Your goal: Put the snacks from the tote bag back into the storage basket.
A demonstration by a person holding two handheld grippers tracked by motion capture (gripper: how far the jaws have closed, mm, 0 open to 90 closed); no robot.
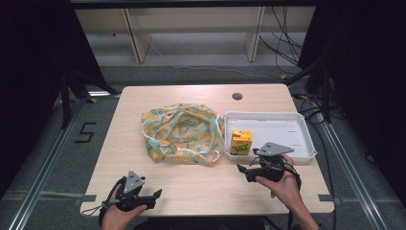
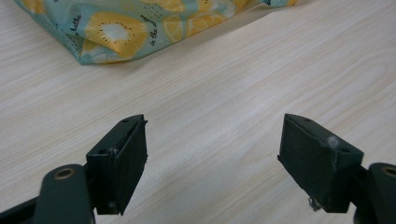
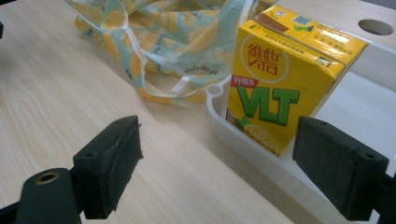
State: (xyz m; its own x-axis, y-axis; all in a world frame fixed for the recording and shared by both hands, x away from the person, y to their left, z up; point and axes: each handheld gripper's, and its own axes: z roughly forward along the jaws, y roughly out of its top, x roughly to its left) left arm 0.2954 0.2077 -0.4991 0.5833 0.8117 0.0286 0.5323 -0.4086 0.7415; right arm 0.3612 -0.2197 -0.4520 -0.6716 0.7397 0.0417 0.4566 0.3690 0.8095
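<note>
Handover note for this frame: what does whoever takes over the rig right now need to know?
Left gripper: open, holding nothing, low over the table's near left edge.
Right gripper: open, holding nothing, aimed at the yellow juice carton.
Carton stands upright in the white tray's near-left corner. The fruit-print bag lies crumpled beside the tray.
Done: nothing gripped yet. Left: probably grasp the carton and move it to the bag.

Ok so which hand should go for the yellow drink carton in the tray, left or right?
Right, probably. The right gripper is open beside the white tray, and its own view looks straight at the yellow drink carton. The left gripper, also open, sits at the near table edge, beyond the fruit-print bag from the carton.
</note>
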